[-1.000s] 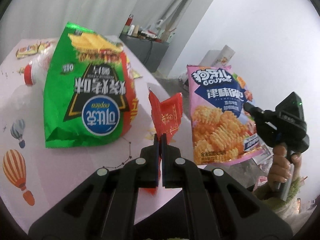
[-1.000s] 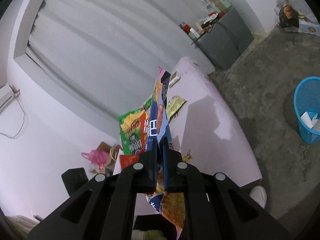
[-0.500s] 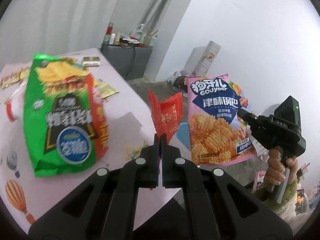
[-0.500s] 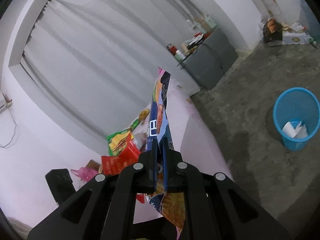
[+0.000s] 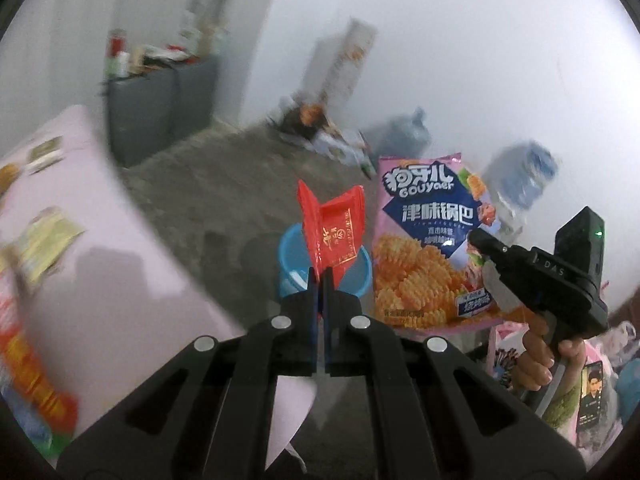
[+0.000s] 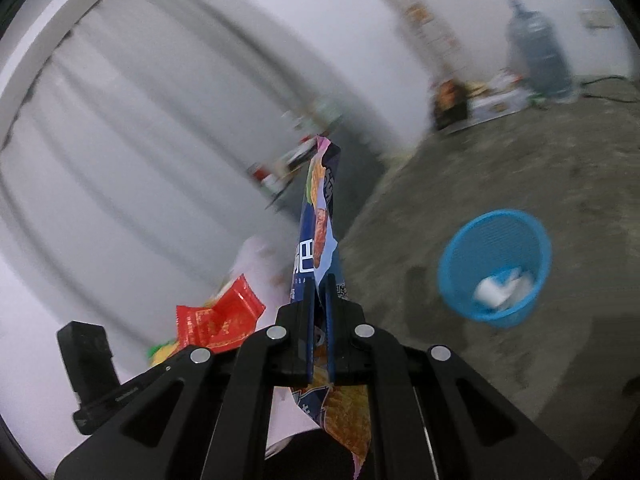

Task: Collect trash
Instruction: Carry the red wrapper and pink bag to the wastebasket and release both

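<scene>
My left gripper (image 5: 320,276) is shut on a red wrapper (image 5: 334,234) and holds it in the air, in front of a blue mesh basket (image 5: 290,270) on the floor. My right gripper (image 6: 319,282) is shut on a pink and blue snack bag (image 6: 320,216), seen edge-on. The same bag (image 5: 428,248) shows flat in the left wrist view, held by the right gripper (image 5: 486,258). The basket (image 6: 494,266) stands on the floor to the right, with white paper inside. The red wrapper (image 6: 218,320) also shows at lower left.
The pink table (image 5: 84,240) with leftover wrappers (image 5: 50,240) lies to the left. A grey cabinet (image 5: 160,108) stands by the wall. Water jugs (image 6: 534,58) and clutter (image 5: 308,120) sit along the far wall. Bags (image 5: 596,368) lie at lower right.
Both grippers have swung right, away from the table and toward the floor. The blue basket now shows closer and more central. The green chip bag has left the left wrist view.
</scene>
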Available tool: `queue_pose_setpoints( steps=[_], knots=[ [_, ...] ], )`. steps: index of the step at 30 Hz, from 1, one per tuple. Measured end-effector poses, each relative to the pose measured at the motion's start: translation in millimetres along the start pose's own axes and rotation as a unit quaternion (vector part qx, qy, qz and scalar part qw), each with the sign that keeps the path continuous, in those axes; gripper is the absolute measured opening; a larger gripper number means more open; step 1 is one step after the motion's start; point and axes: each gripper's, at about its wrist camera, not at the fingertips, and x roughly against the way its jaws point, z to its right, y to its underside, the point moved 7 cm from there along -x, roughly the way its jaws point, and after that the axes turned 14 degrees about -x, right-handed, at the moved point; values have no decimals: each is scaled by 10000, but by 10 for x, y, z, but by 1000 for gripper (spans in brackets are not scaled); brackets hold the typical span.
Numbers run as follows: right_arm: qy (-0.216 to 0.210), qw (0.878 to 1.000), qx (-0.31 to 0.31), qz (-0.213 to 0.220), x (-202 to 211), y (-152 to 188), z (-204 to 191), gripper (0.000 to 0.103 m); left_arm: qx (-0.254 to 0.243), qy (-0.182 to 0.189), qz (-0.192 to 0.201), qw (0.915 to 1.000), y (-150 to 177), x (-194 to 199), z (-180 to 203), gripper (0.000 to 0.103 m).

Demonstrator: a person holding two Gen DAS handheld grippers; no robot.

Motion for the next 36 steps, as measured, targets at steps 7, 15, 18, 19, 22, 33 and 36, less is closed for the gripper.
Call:
queue_pose_setpoints(
  steps=[7,15,18,19,22,33,36],
  knots=[
    [787,9931,-750,433,-348,-422,839,5,-378,331,-1033,9934,-294,-1382,327,0],
    [1653,9839,-531,422,-1151,-674,1470,5,-511,229,-1856,9810,-323,-2721,378,0],
    [1903,9805,-315,363,-1477,-749,1614,5,-556,154,-1982,9785,-326,-3044,328,0],
    [1977,9793,-245,368,-1587,-779,1654,6,-557,97,-2003,9781,-352,-3201,293,0],
    [2050,9779,-249,317,-1859,-838,1810,16,-364,18,-2221,9743,-292,-3553,199,27],
    [2316,9671,-1056,-30,-1894,-614,2455,48,271,-344,-2375,9704,-167,-3640,-117,59],
    [2266,9657,-1269,80,-1652,-556,2478,48,299,-331,-2193,9746,-277,-3460,-112,61]
  ],
)
